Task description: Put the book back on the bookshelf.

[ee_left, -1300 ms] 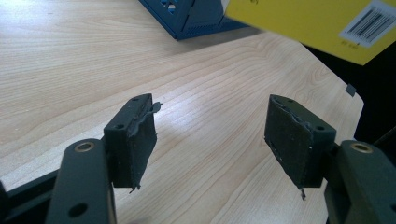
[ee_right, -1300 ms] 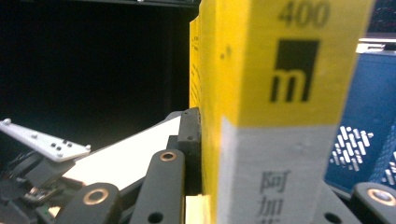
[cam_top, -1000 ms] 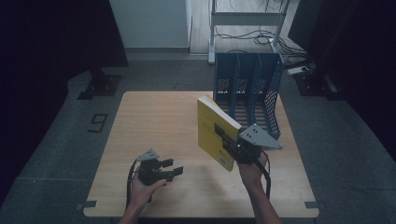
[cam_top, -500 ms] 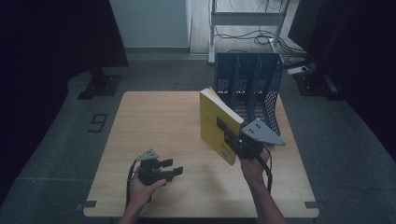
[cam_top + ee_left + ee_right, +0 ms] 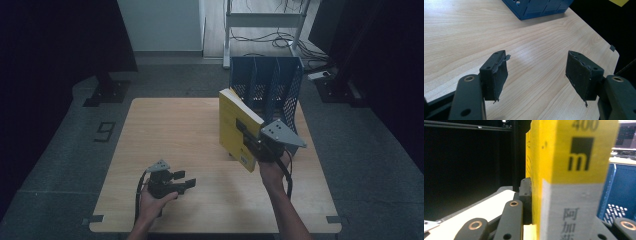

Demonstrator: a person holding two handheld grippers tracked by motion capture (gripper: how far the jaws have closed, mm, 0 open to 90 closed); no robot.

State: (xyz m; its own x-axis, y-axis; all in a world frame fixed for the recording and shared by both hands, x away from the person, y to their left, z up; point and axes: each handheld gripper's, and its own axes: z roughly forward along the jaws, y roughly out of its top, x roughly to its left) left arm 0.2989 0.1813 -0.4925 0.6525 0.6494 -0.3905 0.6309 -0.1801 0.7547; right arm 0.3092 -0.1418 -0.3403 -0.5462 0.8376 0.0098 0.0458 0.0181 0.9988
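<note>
Right gripper [image 5: 256,146] is clamped on the thick yellow paperback book [image 5: 235,131], jaws pinching cover-to-cover near the lower corner, book held clear of the light wooden table [image 5: 175,130] and standing near upright w/ a slight tilt. In the right gripper view the yellow spine [image 5: 574,170] sits dead ahead, one black jaw tight against the cover.

Key relation now: the blue perforated plastic file rack [image 5: 267,90] stands just behind and to the right of the book, at the far right part of the table, slots open at the top. Book's long axis runs roughly up-down, its top edge about level w/ the rack's rim, so I judge the next move needs a lift up and forward into a slot (which slot, can't tell yet). Right hand is clearly the nearer one.

Left gripper [image 5: 175,182] rests low at the near left, well apart from the book, jaws spread wide w/ nothing between them.

Vs a second ago: book has shifted toward the rack and stands a bit straighter; left gripper hasn't budged.
</note>
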